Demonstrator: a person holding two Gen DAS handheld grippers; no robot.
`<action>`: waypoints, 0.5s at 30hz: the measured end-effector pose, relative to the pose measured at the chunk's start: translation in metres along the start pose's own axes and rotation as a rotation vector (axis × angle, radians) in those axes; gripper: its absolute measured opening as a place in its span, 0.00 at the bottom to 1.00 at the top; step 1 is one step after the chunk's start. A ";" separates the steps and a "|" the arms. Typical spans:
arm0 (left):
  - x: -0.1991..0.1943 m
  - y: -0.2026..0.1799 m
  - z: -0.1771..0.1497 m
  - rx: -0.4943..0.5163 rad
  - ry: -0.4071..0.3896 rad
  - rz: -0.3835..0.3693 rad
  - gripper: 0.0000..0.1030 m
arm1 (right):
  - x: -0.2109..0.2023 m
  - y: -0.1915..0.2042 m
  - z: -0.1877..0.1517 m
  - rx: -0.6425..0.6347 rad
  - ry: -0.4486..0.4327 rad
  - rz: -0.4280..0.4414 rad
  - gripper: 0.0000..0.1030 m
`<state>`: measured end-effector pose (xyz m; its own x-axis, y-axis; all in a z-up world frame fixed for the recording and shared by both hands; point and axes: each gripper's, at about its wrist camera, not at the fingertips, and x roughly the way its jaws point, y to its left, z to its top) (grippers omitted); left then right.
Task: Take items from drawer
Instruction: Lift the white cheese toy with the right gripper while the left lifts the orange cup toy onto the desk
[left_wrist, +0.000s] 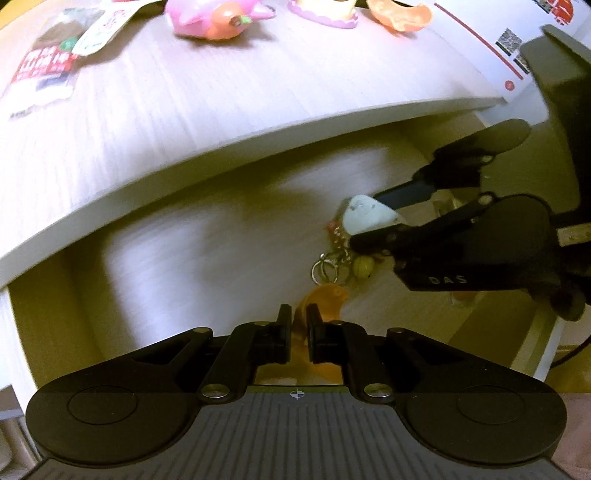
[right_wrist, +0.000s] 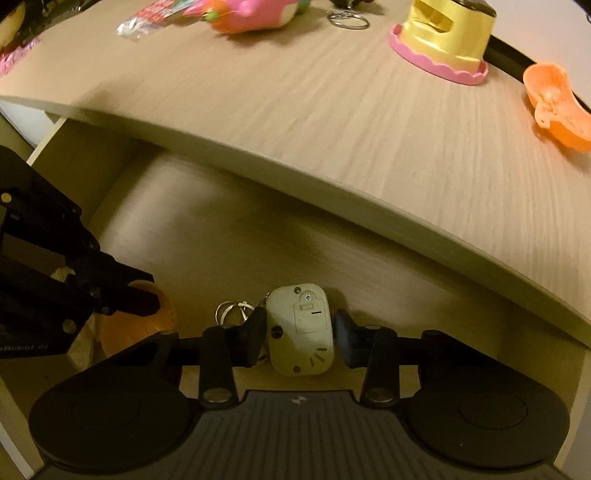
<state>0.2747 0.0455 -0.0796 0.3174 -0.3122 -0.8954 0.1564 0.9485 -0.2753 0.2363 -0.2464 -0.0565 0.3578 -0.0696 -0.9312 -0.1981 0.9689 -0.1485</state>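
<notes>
Left gripper (left_wrist: 298, 325) pinched the thin, light orange piece (left_wrist: 325, 299); right gripper (right_wrist: 299, 332) straddled the rigid pale keychain toy (right_wrist: 300, 328) at its flat sides, contact unclear

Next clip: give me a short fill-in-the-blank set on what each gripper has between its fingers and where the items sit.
1. The left gripper is shut on a translucent ____ plastic piece.
2. The pale, rounded plastic keychain charm sits between the fingers of the ____ gripper.
3. Both grippers reach into the open wooden ____ below the tabletop.
4. The yellow toy with a pink scalloped base stands on the ____.

Missing words: orange; right; drawer; tabletop
</notes>
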 end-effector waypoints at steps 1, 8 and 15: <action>-0.001 0.000 -0.001 -0.003 -0.001 -0.002 0.10 | -0.001 0.001 -0.001 -0.004 0.001 -0.006 0.38; -0.017 -0.006 -0.005 0.013 -0.028 -0.008 0.10 | -0.025 0.006 -0.009 0.021 -0.025 -0.025 0.38; -0.092 -0.011 0.001 0.029 -0.213 -0.013 0.10 | -0.090 0.010 -0.023 0.094 -0.170 -0.052 0.36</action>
<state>0.2451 0.0635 0.0065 0.5049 -0.3316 -0.7969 0.1877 0.9433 -0.2736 0.1813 -0.2357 0.0184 0.5159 -0.0867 -0.8522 -0.0919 0.9835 -0.1556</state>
